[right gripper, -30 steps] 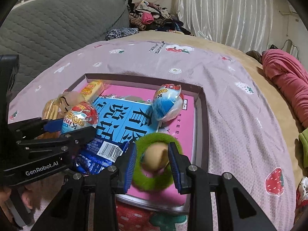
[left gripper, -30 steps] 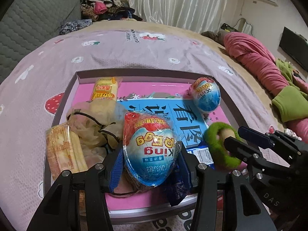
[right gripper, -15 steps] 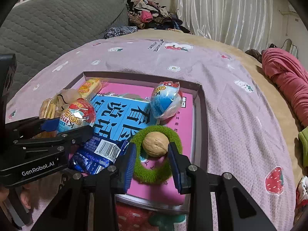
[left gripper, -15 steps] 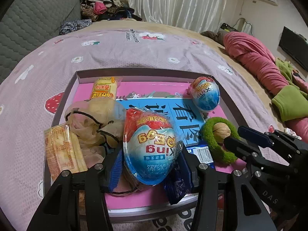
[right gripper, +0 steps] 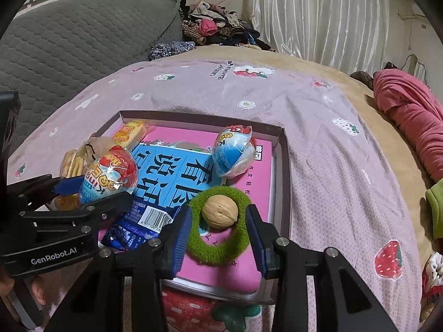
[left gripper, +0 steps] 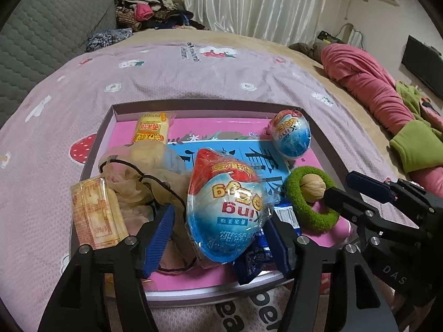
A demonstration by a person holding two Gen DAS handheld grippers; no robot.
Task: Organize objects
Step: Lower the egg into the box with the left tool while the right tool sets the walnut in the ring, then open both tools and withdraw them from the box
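A shallow box lies on the bed and holds a pink and blue book. My left gripper has a wrapped toy egg between its jaws, above a blue snack packet; the egg also shows in the right wrist view. My right gripper is open and straddles a green fuzzy ring with a walnut resting on it. The ring and walnut also show in the left wrist view. A second toy egg lies at the box's far right.
Snack packs and a beige hair net fill the box's left side. A pink strawberry-print sheet covers the bed. A red blanket roll lies right; clothes are piled at the back.
The right gripper has opened and drawn back, leaving the walnut on the green ring. The left gripper has widened a little around the toy egg.
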